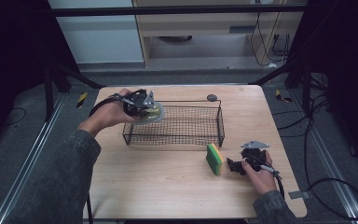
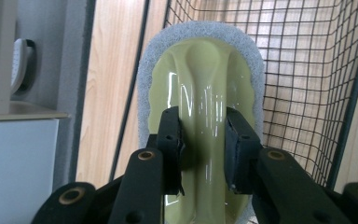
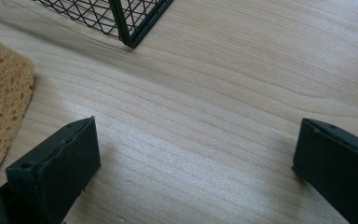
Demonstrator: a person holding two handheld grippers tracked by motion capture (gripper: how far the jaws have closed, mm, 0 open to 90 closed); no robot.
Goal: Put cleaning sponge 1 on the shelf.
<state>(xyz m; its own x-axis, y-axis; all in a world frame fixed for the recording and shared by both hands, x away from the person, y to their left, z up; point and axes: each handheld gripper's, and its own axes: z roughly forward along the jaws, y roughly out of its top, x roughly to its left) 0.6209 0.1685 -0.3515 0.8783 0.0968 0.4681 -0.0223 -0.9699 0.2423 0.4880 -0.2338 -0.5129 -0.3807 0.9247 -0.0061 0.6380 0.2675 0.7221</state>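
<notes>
scrub pad (image 2: pixel 200 93), green handle with grey foam rim, clamped by its handle in the left tool (image 2: pixel 204 154), held over the near-left corner of the wire basket (image 1: pixel 205 136); basket looks empty. sponge (image 1: pixel 214 158) stands on edge on the surface (image 1: pixel 168 186), just left of the right tool (image 3: pixel 196 163), jaws apart.

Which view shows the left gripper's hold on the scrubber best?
The left gripper view: the left gripper clamps the scrubber's green handle. The high view shows it small above the wire basket's corner.
</notes>
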